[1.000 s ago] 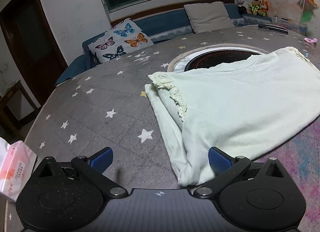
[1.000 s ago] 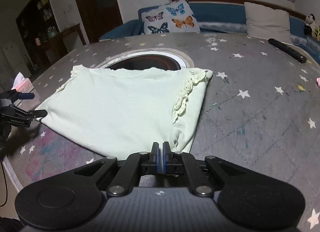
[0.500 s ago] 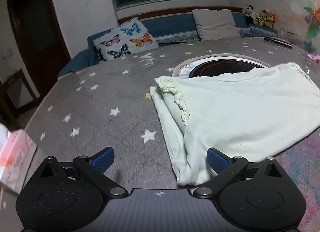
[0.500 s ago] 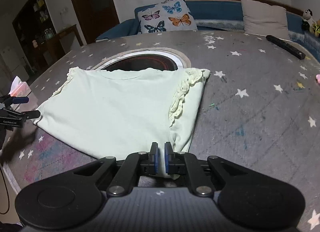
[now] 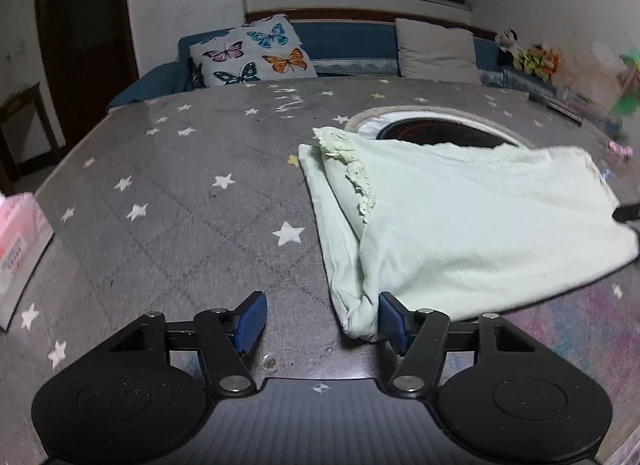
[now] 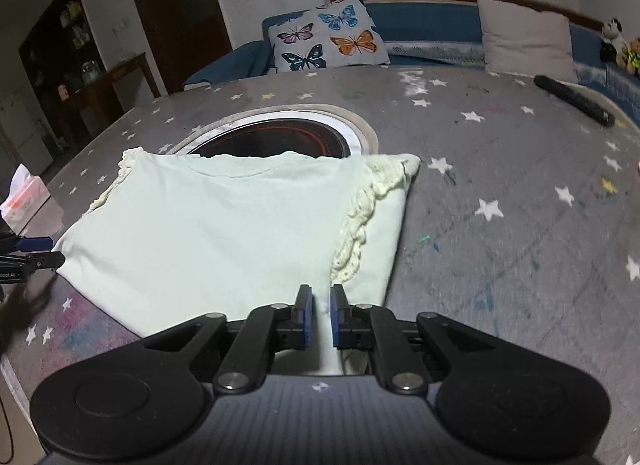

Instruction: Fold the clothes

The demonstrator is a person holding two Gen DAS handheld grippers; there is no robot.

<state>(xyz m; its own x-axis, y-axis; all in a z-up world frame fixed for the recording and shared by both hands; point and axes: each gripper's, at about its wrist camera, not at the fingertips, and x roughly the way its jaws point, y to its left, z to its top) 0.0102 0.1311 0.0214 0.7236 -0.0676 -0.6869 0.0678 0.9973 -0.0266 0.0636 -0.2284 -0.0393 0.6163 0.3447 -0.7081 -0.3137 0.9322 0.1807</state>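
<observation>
Beside my wide-open left gripper [image 5: 320,319] lies the pale green top [image 5: 460,225]; my right gripper [image 6: 319,315], slightly parted, straddles its hem, star-print tablecloth [image 5: 180,205] bare leftward.

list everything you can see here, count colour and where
garment: 1, pale green, partly folded on table, over the round opening's near edge
table: 1, grey with white stars
round opening: 1, dark, table centre
butterfly cushion: 1, white, on sofa
plain cushion: 1, beige, on sofa
sofa: 1, blue, behind table
tissue pack: 1, pink, table edge
remote-like bar: 1, black, far table
left gripper: open, beside garment corner
right gripper: slightly open over garment hem
</observation>
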